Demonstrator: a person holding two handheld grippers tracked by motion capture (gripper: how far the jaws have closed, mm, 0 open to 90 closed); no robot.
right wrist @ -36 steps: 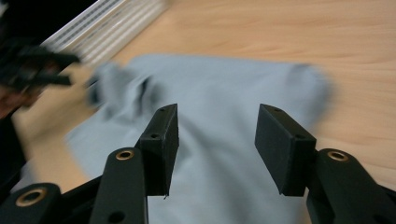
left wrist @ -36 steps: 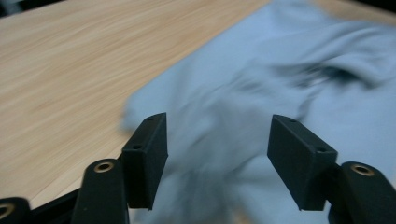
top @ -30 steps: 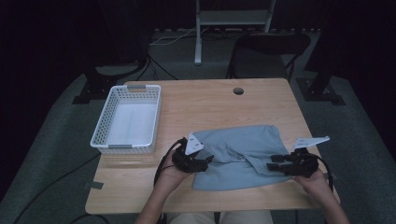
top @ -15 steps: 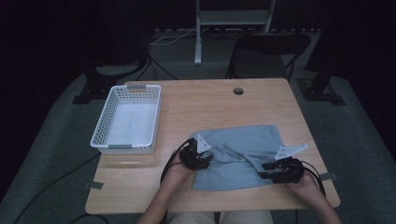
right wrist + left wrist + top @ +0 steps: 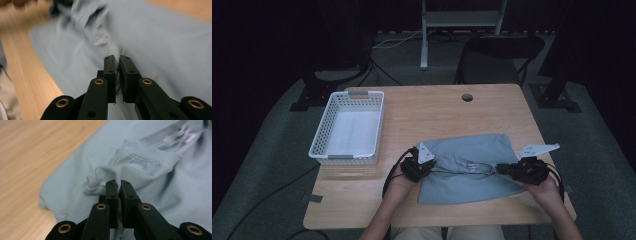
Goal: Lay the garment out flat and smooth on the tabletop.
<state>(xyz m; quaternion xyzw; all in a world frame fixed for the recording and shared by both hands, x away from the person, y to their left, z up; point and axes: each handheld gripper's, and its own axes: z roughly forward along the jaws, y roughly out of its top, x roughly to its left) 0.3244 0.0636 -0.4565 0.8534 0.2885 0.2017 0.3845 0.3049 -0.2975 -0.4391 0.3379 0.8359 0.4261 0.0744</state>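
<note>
A grey-blue shirt (image 5: 472, 167) lies on the near right part of the wooden table (image 5: 432, 110), mostly flat, with its collar and a white label (image 5: 178, 136) turned up. The left gripper (image 5: 421, 166) sits at the shirt's left edge, and the right gripper (image 5: 512, 170) at its right side, so the two face each other across the cloth.

In the left gripper view, the black jaws are pressed together on a raised fold of fabric; the cloth bunches up into a small peak right at the fingertips (image 5: 111, 187), and a seamed edge of the shirt runs just behind it. Bare wood shows to the left of the shirt's edge.

In the right gripper view, the jaws are likewise closed on a thin ridge of the shirt, which stretches away from the fingertips (image 5: 110, 63) toward the label. That picture is blurred farther off, so the dark shape at its top left is probably the other gripper, though I cannot be sure.

From the high view, a taut line of cloth runs between the two grippers across the middle of the shirt. A white basket (image 5: 347, 127) stands on the left part of the table, well apart from the shirt. A round hole (image 5: 467, 97) is near the table's far edge.
</note>
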